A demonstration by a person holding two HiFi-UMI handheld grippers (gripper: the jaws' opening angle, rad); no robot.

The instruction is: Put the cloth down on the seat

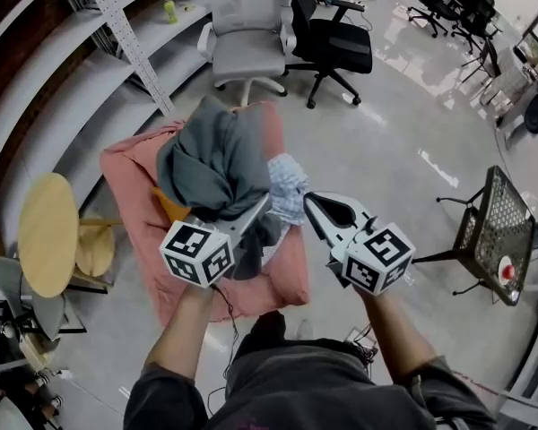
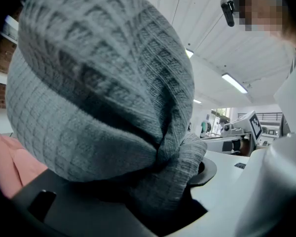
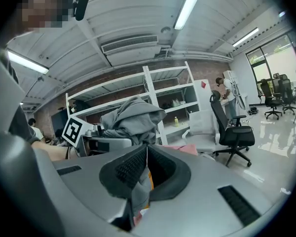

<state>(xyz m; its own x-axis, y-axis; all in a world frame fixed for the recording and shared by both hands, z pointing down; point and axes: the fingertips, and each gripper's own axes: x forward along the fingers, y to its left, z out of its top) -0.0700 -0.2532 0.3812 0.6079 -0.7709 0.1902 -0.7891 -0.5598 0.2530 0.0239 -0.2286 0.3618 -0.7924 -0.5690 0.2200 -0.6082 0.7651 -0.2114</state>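
The pink seat (image 1: 134, 195) is half covered by the grey cloth (image 1: 217, 164), which is bunched over it; whether the two touch is unclear. The left gripper (image 1: 255, 218) is clamped on the cloth, its fingers buried in the folds. The right gripper (image 1: 309, 200) is just beside it, fingertips together, holding nothing.
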